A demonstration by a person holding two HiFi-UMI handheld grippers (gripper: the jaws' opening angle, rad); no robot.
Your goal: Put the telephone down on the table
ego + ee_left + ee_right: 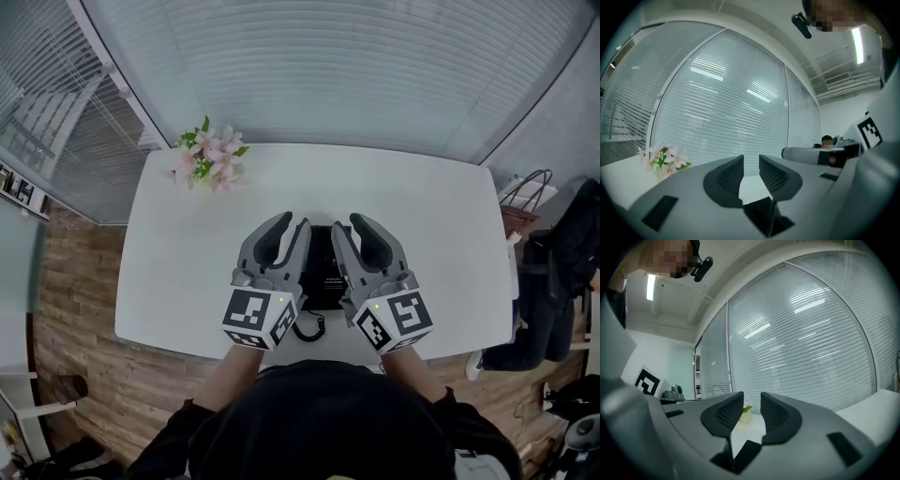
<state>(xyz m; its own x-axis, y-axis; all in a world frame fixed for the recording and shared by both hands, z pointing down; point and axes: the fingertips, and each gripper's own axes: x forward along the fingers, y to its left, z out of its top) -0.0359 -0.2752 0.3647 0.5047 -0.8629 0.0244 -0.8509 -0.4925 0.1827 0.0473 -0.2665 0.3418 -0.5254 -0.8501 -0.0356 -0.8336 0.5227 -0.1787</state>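
My left gripper (pixel 292 223) has its 2 jaws drawn to a narrow gap with nothing between them; through the gap I see only bare tabletop. My right gripper (pixel 347 223) is the same, a narrow slot that holds nothing. Both point level across the table, side by side, their marker cubes (pixel 258 317) nearest my body and my forearms reaching out from dark sleeves.

The telephone (pixel 323 272) sits on the table (pixel 187 262) in the gap between the 2 grippers, black and boxy, its coiled cord (pixel 309 328) looping toward the near edge.

The table is white, smooth and round-cornered. At its far left corner stands a bunch of pink flowers (pixel 208 155) with green leaves. Beyond it run glass walls with pale horizontal blinds (pixel 328 66). The floor (pixel 75 309) is brown wood plank. Past the table's right end are a bag (pixel 525 202) and dark clothing.

The jaws are grey, rounded, with dark ribbed pads (pixel 773 173).
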